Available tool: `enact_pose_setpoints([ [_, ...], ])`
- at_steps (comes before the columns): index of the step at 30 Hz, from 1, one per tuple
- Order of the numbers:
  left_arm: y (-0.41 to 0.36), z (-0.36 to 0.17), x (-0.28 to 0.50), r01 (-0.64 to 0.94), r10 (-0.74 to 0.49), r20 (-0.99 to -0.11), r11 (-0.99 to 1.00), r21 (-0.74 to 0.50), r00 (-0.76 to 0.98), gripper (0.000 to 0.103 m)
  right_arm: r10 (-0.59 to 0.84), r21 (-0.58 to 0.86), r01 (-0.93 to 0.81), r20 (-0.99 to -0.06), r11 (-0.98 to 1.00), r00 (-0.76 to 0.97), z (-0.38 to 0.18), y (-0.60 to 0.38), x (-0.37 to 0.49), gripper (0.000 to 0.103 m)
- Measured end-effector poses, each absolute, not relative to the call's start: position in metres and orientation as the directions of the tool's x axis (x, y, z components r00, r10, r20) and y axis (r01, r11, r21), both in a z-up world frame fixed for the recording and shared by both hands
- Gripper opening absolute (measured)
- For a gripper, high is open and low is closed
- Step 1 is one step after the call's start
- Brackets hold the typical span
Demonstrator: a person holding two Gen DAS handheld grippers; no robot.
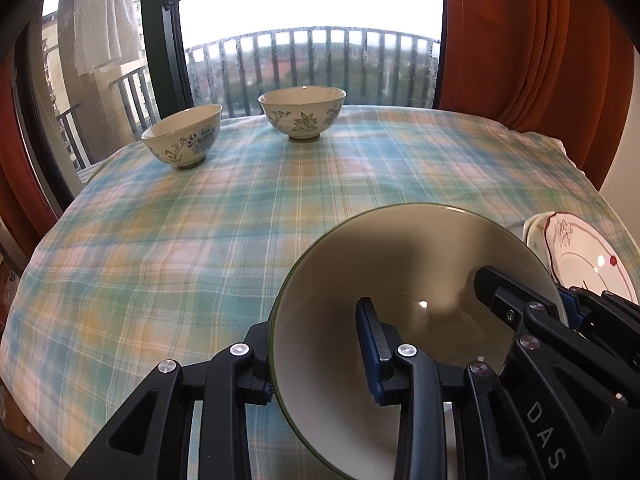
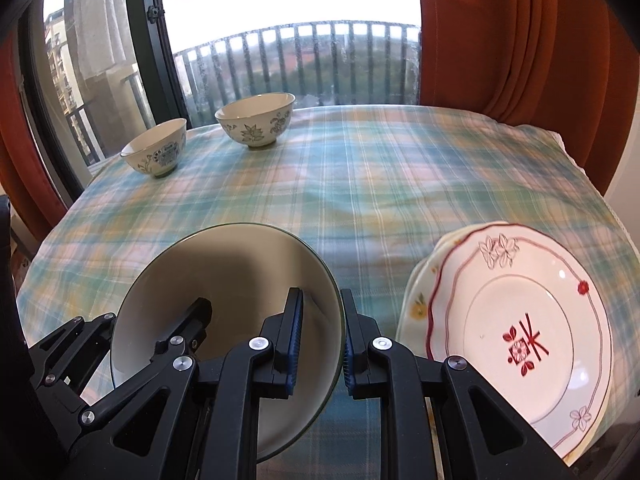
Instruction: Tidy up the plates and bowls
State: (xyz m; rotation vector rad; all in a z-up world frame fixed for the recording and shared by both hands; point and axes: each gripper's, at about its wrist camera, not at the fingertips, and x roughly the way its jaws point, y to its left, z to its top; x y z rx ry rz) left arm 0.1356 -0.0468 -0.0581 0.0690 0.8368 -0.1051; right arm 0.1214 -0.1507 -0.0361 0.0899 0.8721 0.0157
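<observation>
A large green-rimmed bowl is held near the table's front edge by both grippers. My left gripper is shut on its left rim, one finger inside, one outside. My right gripper is shut on its right rim; it also shows in the left wrist view. Two small floral bowls stand at the far left of the table; they also show in the right wrist view. A stack of red-trimmed plates lies to the right of the big bowl.
The table wears a plaid cloth. A window with a balcony railing is behind it, and orange curtains hang at the right and left.
</observation>
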Motion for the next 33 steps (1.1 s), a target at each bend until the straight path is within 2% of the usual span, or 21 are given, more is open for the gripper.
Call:
enact_pose_setpoints([
  [2,-0.046,-0.056,0.132,0.133,-0.081,-0.746,0.991,0.009,0.661,0.032,0.07,0.106,0.018,-0.762,0.994,0.643,-0.035,-0.153,0.119,0.024],
  [8,-0.049,-0.058,0.132,0.142,-0.078,-0.737,0.99,0.025,0.672,0.032,0.067,0.108,0.024,-0.762,0.994,0.645,-0.038,-0.154,0.119,0.024],
  [11,-0.051,-0.058,0.132,0.163,-0.093,-0.741,0.986,0.023,0.665,0.04,0.071,0.119,0.031,-0.762,0.992,0.644,-0.038,-0.156,0.118,0.026],
  [12,-0.052,-0.058,0.131,0.166,-0.09,-0.743,0.986,0.028,0.663,0.041,0.08,0.125,0.025,-0.763,0.992,0.641,-0.039,-0.155,0.119,0.032],
  [13,-0.051,-0.058,0.132,0.175,-0.104,-0.744,0.984,0.018,0.66,0.044,0.076,0.119,0.025,-0.763,0.993,0.642,-0.038,-0.154,0.119,0.033],
  [14,-0.05,-0.058,0.133,0.187,-0.125,-0.747,0.982,0.0,0.653,0.049,0.085,0.126,0.018,-0.761,0.992,0.644,-0.038,-0.154,0.118,0.043],
  [15,-0.049,-0.058,0.133,0.187,-0.13,-0.749,0.982,-0.008,0.65,0.058,0.093,0.136,0.016,-0.759,0.991,0.645,-0.038,-0.154,0.118,0.061],
  [16,-0.047,-0.058,0.133,0.177,-0.122,-0.745,0.984,-0.006,0.655,0.063,0.094,0.143,0.023,-0.755,0.989,0.649,-0.037,-0.155,0.117,0.069],
  [17,-0.047,-0.057,0.132,0.177,-0.121,-0.737,0.984,-0.002,0.665,0.063,0.086,0.14,0.029,-0.745,0.99,0.661,-0.036,-0.155,0.116,0.077],
  [24,-0.042,-0.051,0.131,0.18,-0.126,-0.724,0.984,-0.003,0.678,0.071,0.089,0.128,0.008,-0.734,0.992,0.674,-0.03,-0.148,0.116,0.078],
  [33,-0.032,-0.037,0.136,0.16,-0.111,-0.698,0.987,0.005,0.708,0.075,0.085,0.125,0.006,-0.709,0.992,0.7,-0.017,-0.138,0.122,0.078],
])
